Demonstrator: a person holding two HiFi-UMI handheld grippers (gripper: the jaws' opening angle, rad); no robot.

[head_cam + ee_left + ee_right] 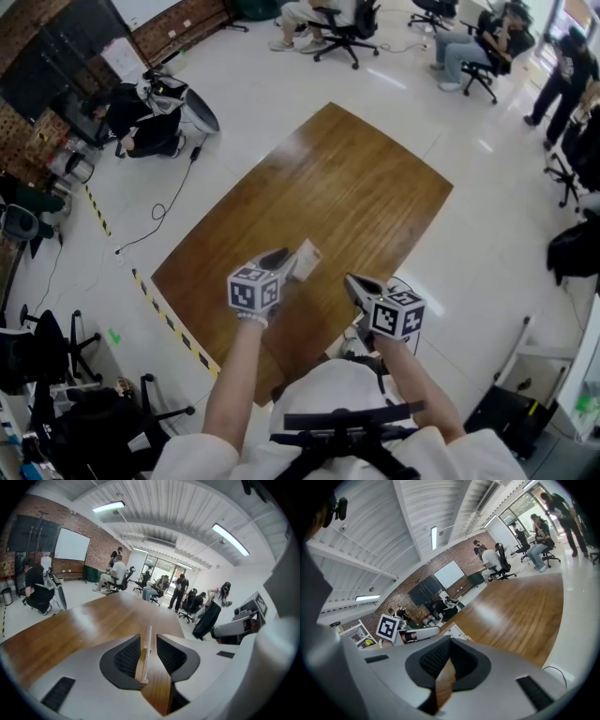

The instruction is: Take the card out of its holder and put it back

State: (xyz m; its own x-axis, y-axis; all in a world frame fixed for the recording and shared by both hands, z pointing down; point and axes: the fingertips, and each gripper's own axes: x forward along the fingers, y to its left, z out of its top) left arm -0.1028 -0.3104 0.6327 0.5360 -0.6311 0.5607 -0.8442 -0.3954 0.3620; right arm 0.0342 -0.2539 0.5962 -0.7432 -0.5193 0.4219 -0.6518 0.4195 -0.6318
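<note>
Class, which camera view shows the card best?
The head view: the card shows its pale flat face at the tip of the left gripper. The left gripper view gives only its thin edge between the jaws; the right gripper view shows at most a small pale bit.

Nothing here can be read as a word, number or brand name. The nearest to signs are the black-and-white square patterns on the marker cube [253, 289] of the left gripper [284, 260] and on the marker cube [396, 314] of the right gripper [352, 281], and these carry no letters or digits. Beyond the far left of the desk [319, 187], the whiteboard [71, 546] on the brick wall looks blank. A pale sheet [122, 58] on that wall is too small to read.
</note>
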